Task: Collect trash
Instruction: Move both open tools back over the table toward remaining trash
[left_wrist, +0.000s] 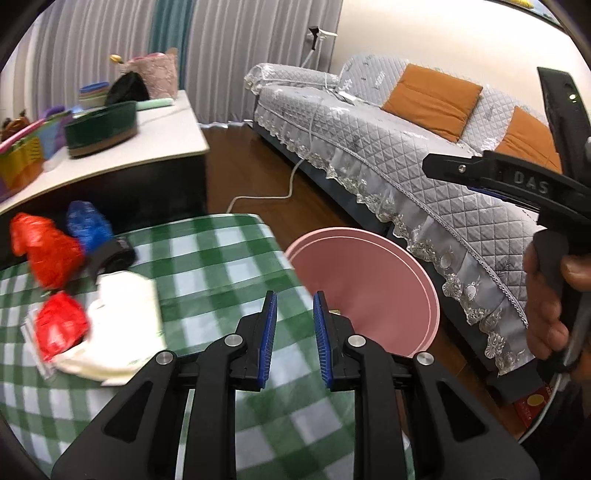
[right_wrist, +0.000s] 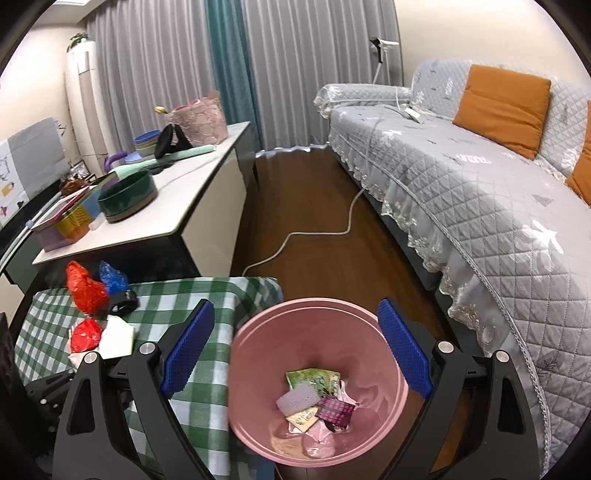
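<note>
Between the blue pads of the left gripper (left_wrist: 294, 341), seen from the left wrist, only a narrow gap shows and nothing sits in it. Below the fingers lies the green checked tablecloth (left_wrist: 221, 266). Just right of them and slightly ahead stands the pink bin (left_wrist: 369, 280), beside the table edge. Well to the left lie a red bag (left_wrist: 46, 251), a blue bag (left_wrist: 88, 225), a smaller red wad (left_wrist: 61, 325) and white paper (left_wrist: 125, 325). At far right a hand (left_wrist: 546, 295) holds the other tool.

From the right wrist, the right gripper (right_wrist: 297, 350) hangs spread wide and empty over the bin's mouth (right_wrist: 258, 332). Wrappers (right_wrist: 314, 398) lie on the bin's bottom, below the fingers. Left of the fingers, the bags (right_wrist: 86, 291) rest on the cloth.
</note>
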